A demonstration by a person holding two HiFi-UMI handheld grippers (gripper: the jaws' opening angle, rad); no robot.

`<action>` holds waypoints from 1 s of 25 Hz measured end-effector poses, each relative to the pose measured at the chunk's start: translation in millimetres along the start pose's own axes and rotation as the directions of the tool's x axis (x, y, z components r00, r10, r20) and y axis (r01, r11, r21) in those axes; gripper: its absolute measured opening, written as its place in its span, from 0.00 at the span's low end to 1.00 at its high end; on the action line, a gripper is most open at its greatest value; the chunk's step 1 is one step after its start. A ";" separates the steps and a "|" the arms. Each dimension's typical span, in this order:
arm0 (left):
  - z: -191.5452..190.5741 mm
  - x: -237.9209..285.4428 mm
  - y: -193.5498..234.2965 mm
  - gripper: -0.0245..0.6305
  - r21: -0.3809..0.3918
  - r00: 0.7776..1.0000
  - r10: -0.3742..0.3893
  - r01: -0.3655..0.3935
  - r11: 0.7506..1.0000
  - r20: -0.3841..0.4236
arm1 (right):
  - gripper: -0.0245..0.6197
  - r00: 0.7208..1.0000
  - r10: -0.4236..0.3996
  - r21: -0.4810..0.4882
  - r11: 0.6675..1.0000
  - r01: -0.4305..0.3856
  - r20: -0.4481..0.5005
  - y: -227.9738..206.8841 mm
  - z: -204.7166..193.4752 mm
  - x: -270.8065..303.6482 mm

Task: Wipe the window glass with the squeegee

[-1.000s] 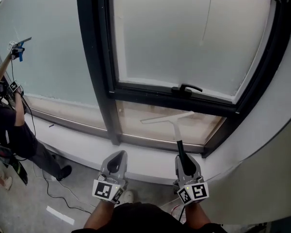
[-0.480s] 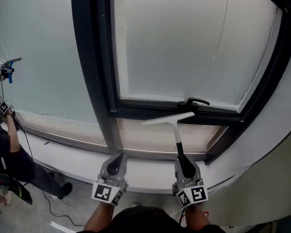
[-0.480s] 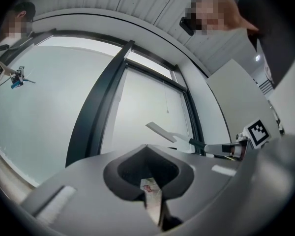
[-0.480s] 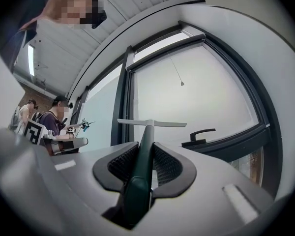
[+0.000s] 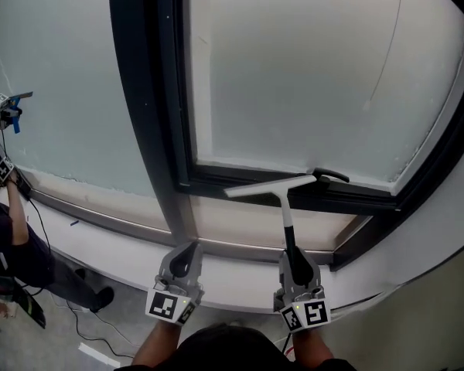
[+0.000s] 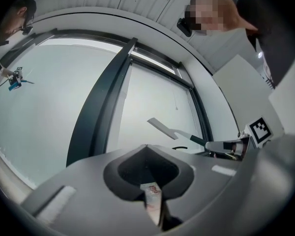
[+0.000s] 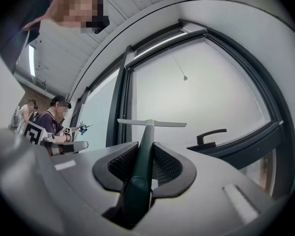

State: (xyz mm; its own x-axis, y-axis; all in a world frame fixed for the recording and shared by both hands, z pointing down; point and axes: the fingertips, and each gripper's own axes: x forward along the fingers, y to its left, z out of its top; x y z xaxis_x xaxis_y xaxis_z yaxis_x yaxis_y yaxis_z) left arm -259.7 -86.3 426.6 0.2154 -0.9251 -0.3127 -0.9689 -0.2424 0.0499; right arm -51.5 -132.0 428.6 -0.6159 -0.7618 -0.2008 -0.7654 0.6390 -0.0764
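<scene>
Now squeegee (image 5: pixel 284 207) in right gripper (image 5: pixel 297 260)

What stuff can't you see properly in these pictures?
- Whether the squeegee blade touches the glass: neither the head view nor the right gripper view shows the gap.
- The top of the window: cut off by the head view's upper edge.
- The tool that the other person holds up: too small in the head view, only blue shows.
- What lies outside: the glass is milky in every view.

Dark green squeegee handle (image 7: pixel 137 181), black window frame (image 5: pixel 143 91)
</scene>
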 end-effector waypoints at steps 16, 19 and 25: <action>-10.8 31.4 30.9 0.04 0.050 0.996 0.089 -0.087 0.995 -0.028 | 0.19 0.990 0.066 -0.086 0.995 -0.056 0.123 -14.1 23.1 67.5; -5.9 47.8 41.4 0.04 0.046 0.999 0.053 -0.053 0.998 -0.009 | 0.19 0.982 0.055 -0.152 0.988 -0.027 0.183 -5.1 43.5 86.7; 14.6 74.1 72.9 0.04 0.066 1.000 -0.027 0.026 0.997 0.006 | 0.19 0.948 -0.029 -0.212 0.972 0.101 0.317 16.7 95.5 142.1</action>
State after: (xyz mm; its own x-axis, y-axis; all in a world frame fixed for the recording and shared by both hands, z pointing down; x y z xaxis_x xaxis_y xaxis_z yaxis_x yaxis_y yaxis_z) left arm -316.2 -168.3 393.2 0.2404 -0.9165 -0.3199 -0.9689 -0.2466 -0.0215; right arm -134.0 -219.4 305.5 -0.5025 -0.7072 -0.4973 -0.8456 0.5218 0.1124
